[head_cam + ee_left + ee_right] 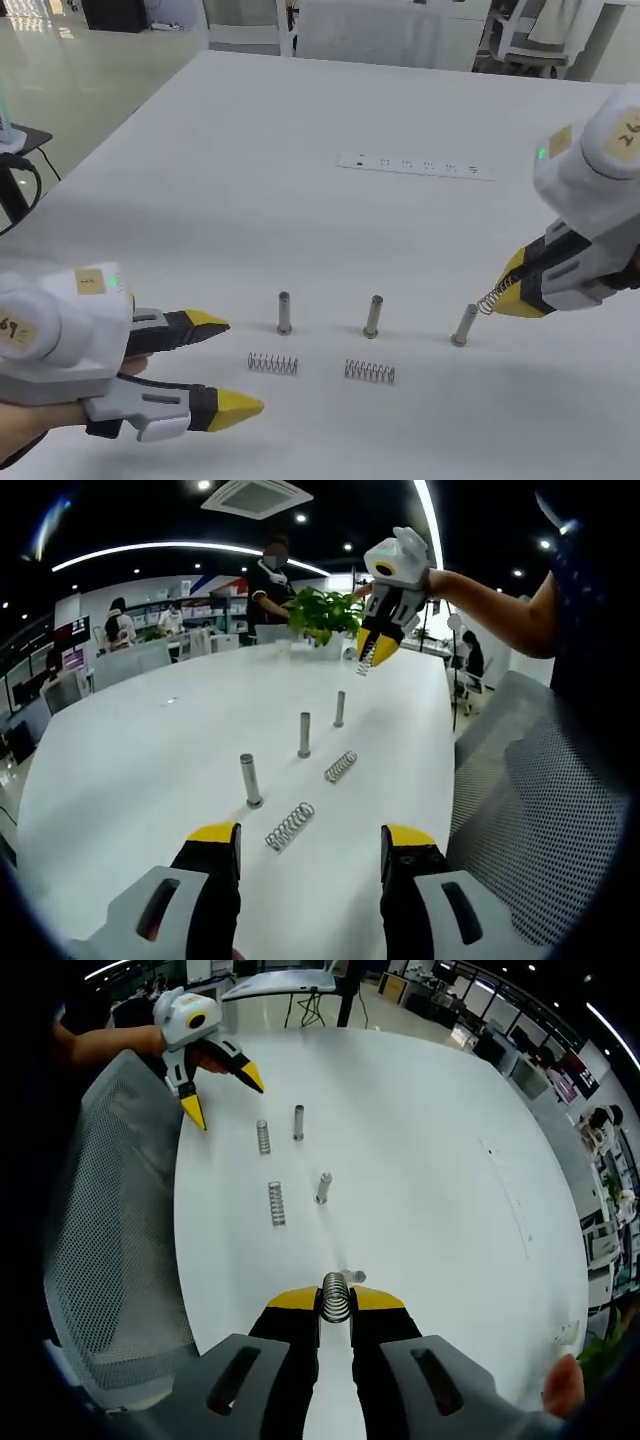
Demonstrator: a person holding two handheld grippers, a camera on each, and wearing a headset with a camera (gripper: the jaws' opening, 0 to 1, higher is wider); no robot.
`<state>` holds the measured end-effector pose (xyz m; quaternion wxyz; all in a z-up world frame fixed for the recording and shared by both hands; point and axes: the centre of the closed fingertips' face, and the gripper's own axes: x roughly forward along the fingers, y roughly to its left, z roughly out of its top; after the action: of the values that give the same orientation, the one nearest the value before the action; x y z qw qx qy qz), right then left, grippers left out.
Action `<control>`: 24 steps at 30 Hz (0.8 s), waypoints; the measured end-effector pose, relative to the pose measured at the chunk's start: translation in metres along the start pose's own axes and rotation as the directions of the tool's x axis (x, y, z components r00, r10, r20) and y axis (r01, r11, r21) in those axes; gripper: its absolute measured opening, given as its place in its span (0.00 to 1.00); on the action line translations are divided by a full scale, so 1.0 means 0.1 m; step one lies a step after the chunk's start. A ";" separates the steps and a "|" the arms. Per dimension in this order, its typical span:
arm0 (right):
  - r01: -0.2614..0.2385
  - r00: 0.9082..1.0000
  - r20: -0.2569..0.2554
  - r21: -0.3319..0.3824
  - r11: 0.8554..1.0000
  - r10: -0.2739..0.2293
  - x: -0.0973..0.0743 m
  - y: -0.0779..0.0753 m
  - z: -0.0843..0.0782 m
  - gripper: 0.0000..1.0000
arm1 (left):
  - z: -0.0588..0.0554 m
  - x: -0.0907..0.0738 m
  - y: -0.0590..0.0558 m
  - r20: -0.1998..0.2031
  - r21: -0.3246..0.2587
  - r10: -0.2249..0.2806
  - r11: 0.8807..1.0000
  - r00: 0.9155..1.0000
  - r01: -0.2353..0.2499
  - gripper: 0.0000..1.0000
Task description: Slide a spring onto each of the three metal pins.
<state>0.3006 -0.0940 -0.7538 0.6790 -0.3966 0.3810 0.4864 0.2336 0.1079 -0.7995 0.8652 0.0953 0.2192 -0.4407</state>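
Observation:
Three short metal pins stand upright in a row on the white table: left pin point(284, 313), middle pin point(373, 316), right pin point(464, 325). Two springs lie flat in front of them: one point(273, 364) below the left pin, another point(370, 372) below the middle pin. My right gripper point(512, 292) is shut on a third spring point(494, 294), held tilted just above and right of the right pin; the spring's coil end point(336, 1298) sits between its jaws. My left gripper point(232, 365) stands open at the lower left, left of the nearest spring point(290, 825).
A white power strip point(415, 167) lies farther back on the table. A mesh chair point(540, 810) stands at the table's near side. People and desks are in the room's background, and a green plant point(322, 612) stands at the table's far end.

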 end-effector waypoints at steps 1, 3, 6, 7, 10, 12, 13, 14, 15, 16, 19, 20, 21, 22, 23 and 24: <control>0.003 1.000 -0.009 -0.009 1.000 -0.004 0.02 -0.02 -0.01 0.09 | 0.00 0.00 0.00 0.000 0.001 0.000 1.000 1.000 0.000 0.51; -0.003 1.000 -0.025 -0.015 1.000 0.002 0.08 -0.06 -0.03 0.09 | 0.00 0.00 -0.01 -0.001 0.003 -0.001 1.000 1.000 0.001 0.51; -0.013 0.999 -0.038 -0.014 1.000 0.013 0.14 -0.12 -0.04 0.09 | 0.00 0.00 0.00 -0.004 0.006 0.001 1.000 1.000 -0.001 0.51; -0.014 0.999 -0.040 -0.016 1.000 0.013 0.15 -0.13 -0.04 0.09 | 0.00 -0.01 0.00 -0.005 0.006 0.002 1.000 1.000 -0.002 0.51; -0.033 0.998 -0.046 -0.003 0.999 0.033 0.21 -0.16 -0.05 0.09 | 0.00 -0.01 0.01 -0.004 0.005 0.005 1.000 1.000 -0.005 0.51; -0.036 0.997 -0.067 -0.013 0.999 0.035 0.25 -0.18 -0.09 0.09 | 0.00 -0.02 0.02 -0.005 0.006 0.008 1.000 1.000 -0.008 0.51; -0.040 0.997 -0.070 -0.012 0.999 0.039 0.26 -0.18 -0.10 0.09 | 0.00 -0.02 0.02 -0.004 0.006 0.009 1.000 1.000 -0.009 0.51; -0.044 0.997 -0.070 -0.010 0.999 0.043 0.27 -0.18 -0.10 0.09 | 0.00 -0.02 0.02 -0.003 0.004 0.010 1.000 1.000 -0.010 0.51; -0.053 0.996 -0.072 -0.005 0.999 0.053 0.29 -0.18 -0.11 0.09 | 0.00 -0.02 0.02 -0.003 0.003 0.010 1.000 1.000 -0.010 0.51; -0.056 0.996 -0.075 -0.004 0.998 0.055 0.30 -0.18 -0.11 0.09 | 0.00 -0.02 0.02 -0.003 0.003 0.011 1.000 1.000 -0.011 0.51; -0.061 0.995 -0.082 -0.004 0.998 0.060 0.32 -0.19 -0.12 0.09 | -0.01 -0.02 0.02 -0.004 0.001 0.011 1.000 1.000 -0.011 0.51; -0.062 0.995 -0.083 -0.006 0.998 0.061 0.32 -0.19 -0.12 0.09 | -0.02 -0.02 0.02 -0.006 0.000 0.011 1.000 1.000 -0.011 0.51; -0.063 0.995 -0.084 -0.007 0.998 0.063 0.33 -0.19 -0.12 0.09 | -0.02 -0.02 0.02 -0.006 0.000 0.011 1.000 1.000 -0.011 0.50; -0.066 0.994 -0.085 -0.006 0.998 0.066 0.33 -0.19 -0.12 0.09 | -0.02 -0.02 0.02 -0.006 -0.001 0.011 1.000 1.000 -0.011 0.50; -0.068 0.994 -0.086 -0.006 0.998 0.067 0.34 -0.20 -0.12 0.09 | -0.02 -0.02 0.02 -0.007 -0.002 0.011 1.000 1.000 -0.011 0.50; -0.069 0.994 -0.089 -0.006 0.998 0.069 0.35 -0.20 -0.12 0.09 | -0.03 -0.02 0.03 -0.007 -0.002 0.012 1.000 1.000 -0.012 0.50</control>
<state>0.3260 -0.0967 -0.7867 0.6423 -0.4075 0.4221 0.4931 0.2337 0.1120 -0.8007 0.8672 0.0972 0.2221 -0.4350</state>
